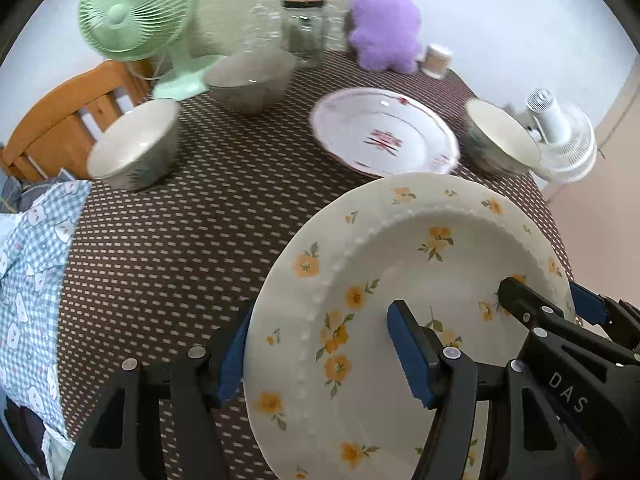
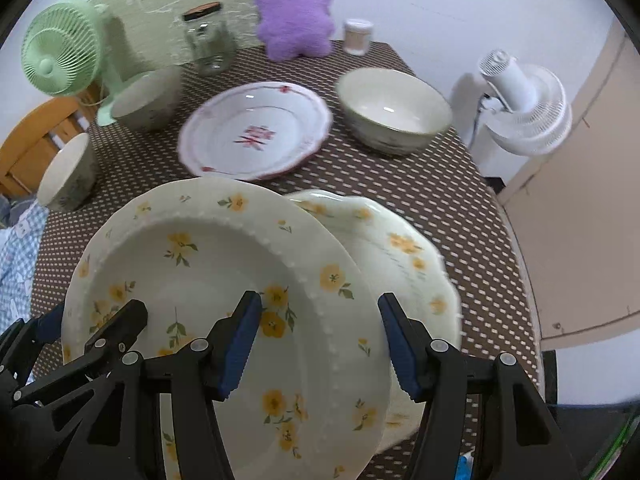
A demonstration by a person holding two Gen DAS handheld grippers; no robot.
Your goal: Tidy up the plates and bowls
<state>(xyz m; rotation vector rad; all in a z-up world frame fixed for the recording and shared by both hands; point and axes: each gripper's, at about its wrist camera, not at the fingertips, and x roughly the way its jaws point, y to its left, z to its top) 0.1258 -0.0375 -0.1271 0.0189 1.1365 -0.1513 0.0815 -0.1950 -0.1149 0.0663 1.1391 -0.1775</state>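
Yellow-flower plate: big white plate with beaded inner ring, raised and tilted over the near tabletop edge, clamped by both tools on opposite rim sides.
Left fingers: straddle the plate's left rim, one blue pad under and outside the rim, one on the plate face; pinching the rim.
Right fingers: straddle the plate's right rim, one pad on the face, one outside; pinching the rim. Right tool also shows at lower right of left view, black body lettered DAS.
Second yellow-flower plate: scalloped rim, lies on the tabletop just under and right of the held plate, partly covered by it.
Red-pattern plate: scalloped, red mark in centre, flat on the tabletop mid-scene, beyond the held plate.
Right bowl: grey outside, white inside, right of the red-pattern plate, near the tabletop's right edge.
Far-left bowl: grey, just beside the green fan base.
Near-left bowl: at the left tabletop edge, near the wooden chair.
Tabletop: brown cloth with pale dashes.
Back row: green fan, glass jar with dark lid, purple plush, small pale cylinder container.
Off tabletop: white fan at right; blue checked fabric at left.
Blur: background slightly smeared.
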